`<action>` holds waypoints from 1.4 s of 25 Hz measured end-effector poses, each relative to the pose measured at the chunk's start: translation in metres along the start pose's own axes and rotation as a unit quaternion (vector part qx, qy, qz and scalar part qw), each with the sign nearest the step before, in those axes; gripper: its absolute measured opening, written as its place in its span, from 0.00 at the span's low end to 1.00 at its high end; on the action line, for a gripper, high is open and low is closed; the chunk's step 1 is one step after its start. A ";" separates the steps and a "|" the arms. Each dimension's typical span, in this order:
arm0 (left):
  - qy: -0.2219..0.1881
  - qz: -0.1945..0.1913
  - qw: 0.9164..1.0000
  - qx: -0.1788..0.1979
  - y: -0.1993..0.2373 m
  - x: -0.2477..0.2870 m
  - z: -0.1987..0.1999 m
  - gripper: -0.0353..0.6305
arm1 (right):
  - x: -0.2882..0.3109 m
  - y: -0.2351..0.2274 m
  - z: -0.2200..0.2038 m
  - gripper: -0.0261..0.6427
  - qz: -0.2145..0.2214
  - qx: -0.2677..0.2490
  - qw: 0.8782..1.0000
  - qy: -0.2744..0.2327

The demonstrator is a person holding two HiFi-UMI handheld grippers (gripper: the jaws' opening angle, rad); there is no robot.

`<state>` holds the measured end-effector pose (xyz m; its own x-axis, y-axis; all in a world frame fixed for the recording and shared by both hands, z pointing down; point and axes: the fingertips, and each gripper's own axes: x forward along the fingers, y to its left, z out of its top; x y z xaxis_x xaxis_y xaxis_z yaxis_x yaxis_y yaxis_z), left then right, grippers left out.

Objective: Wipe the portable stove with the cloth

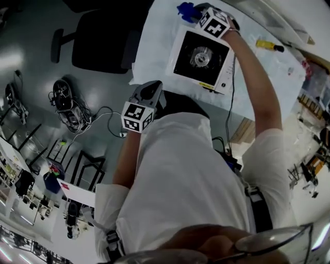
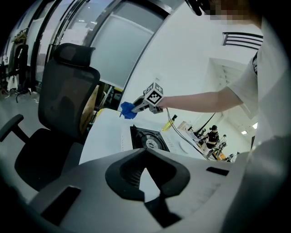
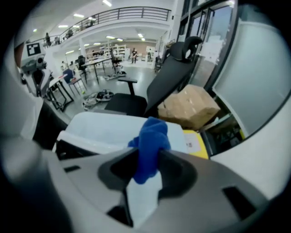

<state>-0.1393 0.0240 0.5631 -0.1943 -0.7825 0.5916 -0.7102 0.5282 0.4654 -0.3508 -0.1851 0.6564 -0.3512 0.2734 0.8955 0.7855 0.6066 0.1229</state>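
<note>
Head view gives you the layout: portable stove [image 1: 201, 59] on the white tabletop [image 1: 160, 31], a white body sitting slightly skewed in frame, with a black square top and a round burner at centre. It looks near-square from here, so I can't call a long axis. The edge strip with the yellow label faces you. Your right gripper [image 1: 192, 13] is reached out past the stove's far corner, with the cloth [image 1: 184, 9] at its tip, off the stove. Only the right gripper view shows the grip: its fingers [image 3: 175, 161] are clamped on the blue cloth, which is bunched into a wad. The cloth's long axis runs up-down in that view, the top poking out above the fingers. That view also shows a cardboard box [image 3: 188, 107] and an office chair [image 3: 175, 73] beyond the tabletop. Left gripper [image 1: 149, 93] is held back near your chest, at the near tabletop edge. The left gripper view shows its fingers [image 2: 161, 170] nearly together with nothing between them. From that side the cloth is over the tabletop beyond the stove, but contact can't be judged.
</note>
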 end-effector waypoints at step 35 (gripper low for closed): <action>0.061 -0.052 0.995 0.056 -0.046 0.056 -0.001 0.11 | -0.003 0.046 -0.129 0.24 0.150 0.168 0.974 0.037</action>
<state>-0.1170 -0.0433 0.5756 -0.0374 -0.7814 0.6229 -0.7951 0.4009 0.4552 -0.2479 -0.2545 0.7141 -0.0842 0.4279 0.8999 0.6311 0.7218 -0.2842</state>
